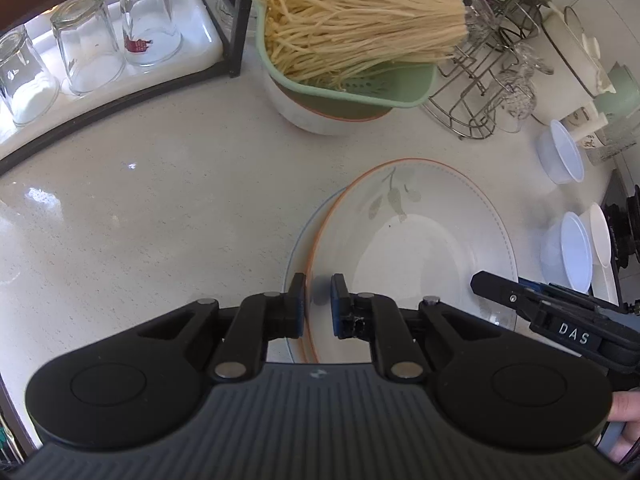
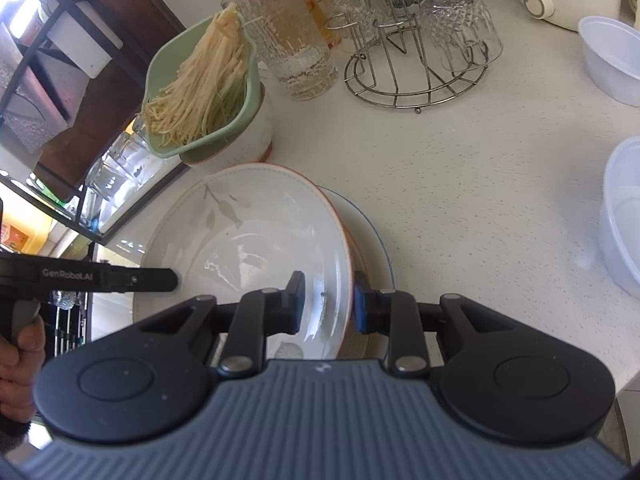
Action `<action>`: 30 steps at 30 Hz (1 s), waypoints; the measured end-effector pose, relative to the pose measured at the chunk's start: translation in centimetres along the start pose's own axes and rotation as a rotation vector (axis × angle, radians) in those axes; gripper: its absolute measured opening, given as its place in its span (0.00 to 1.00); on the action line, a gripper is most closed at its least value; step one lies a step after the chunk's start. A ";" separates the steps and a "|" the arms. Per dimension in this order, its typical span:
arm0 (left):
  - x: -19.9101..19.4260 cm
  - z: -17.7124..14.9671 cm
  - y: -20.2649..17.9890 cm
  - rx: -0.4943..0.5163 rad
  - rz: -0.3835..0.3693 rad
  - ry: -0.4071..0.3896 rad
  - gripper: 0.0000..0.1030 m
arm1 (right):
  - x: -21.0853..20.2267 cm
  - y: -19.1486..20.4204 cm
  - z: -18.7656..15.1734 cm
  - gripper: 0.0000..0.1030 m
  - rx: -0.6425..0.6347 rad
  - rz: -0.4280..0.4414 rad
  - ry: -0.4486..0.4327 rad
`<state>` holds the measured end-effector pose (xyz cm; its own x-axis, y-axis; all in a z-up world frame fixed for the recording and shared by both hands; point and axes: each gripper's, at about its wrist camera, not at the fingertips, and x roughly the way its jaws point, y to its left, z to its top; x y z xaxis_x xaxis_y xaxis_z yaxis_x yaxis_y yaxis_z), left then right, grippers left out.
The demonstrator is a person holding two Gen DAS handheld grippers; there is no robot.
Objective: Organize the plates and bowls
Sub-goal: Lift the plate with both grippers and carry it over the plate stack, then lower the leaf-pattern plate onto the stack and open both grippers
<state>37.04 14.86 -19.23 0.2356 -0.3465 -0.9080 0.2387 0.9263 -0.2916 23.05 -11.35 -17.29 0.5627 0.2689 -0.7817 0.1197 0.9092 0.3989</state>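
Orange-rimmed plate (image 1: 420, 240), left tongs (image 1: 319, 306), right tongs (image 2: 326, 304) gripping opposite rims, angled down

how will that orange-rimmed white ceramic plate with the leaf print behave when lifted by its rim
The orange-rimmed white ceramic plate looks rigid and likely breakable. Its glossy glaze suggests it could slip between the pads. Held at opposite rims by the left gripper and right gripper, it should stay level.

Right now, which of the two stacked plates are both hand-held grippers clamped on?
The orange-rimmed plate with the leaf print, on top. The left hand-held gripper and right hand-held gripper pinch its opposite edges. The blue-rimmed plate lies underneath, ungripped.
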 end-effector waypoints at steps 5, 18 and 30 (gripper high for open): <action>0.5 0.1 0.6 -0.003 0.019 0.035 0.14 | 0.8 0.3 0.0 0.27 -0.004 0.001 0.015; -0.3 -0.1 1.9 -0.076 -0.041 0.061 0.14 | 0.8 -0.1 0.0 0.26 0.041 0.004 -0.008; -4.0 -1.0 2.6 -0.121 -0.053 -0.040 0.14 | -1.2 1.0 0.2 0.26 -0.006 -0.094 -0.087</action>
<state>35.72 18.82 -16.64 0.2632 -0.3990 -0.8784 0.1372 0.9167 -0.3753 22.68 -10.81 -15.86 0.6183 0.1542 -0.7706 0.1702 0.9310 0.3229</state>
